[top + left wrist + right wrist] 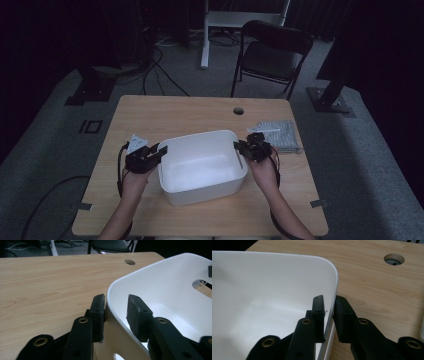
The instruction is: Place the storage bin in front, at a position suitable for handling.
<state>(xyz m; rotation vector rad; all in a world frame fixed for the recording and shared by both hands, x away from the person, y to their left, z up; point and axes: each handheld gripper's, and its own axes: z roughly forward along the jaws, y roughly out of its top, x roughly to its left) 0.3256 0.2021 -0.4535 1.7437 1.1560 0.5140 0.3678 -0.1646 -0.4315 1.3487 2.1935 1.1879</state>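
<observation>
A white plastic bin (200,137) stands in the middle of the wooden table (175,112). My left gripper (161,150) straddles the bin's left wall. In the left gripper view the bin (170,285) has one pad (98,310) against its outside, while the other pad (137,312) stands off the wall inside, so the left gripper (117,298) is open. My right gripper (239,146) is at the bin's right rim. In the right gripper view the right gripper (329,300) is shut on the thin wall of the bin (262,290), one pad on each side.
A grey mesh packet (280,135) lies on the table just right of my right hand. A small white object (135,142) sits by my left gripper. A cable hole (238,110) is at the table's far side, and a black chair (272,52) stands beyond it.
</observation>
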